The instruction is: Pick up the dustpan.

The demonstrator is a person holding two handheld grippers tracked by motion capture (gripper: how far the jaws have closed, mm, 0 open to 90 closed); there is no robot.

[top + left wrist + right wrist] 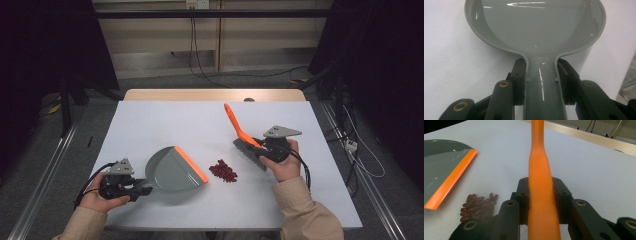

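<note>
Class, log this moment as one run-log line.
left tongs: shut on dustpan handle | right tongs: shut on brush handle | beans: between both, unswept

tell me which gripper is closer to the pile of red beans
Right, narrowly. The right gripper holds the brush just right of the beans; the left gripper grips the dustpan handle, farther off to their left.

Dustpan (536, 27) front lip running off the left gripper view's top; brush (540, 182) bristles hiding below the right gripper view's frame.
</note>
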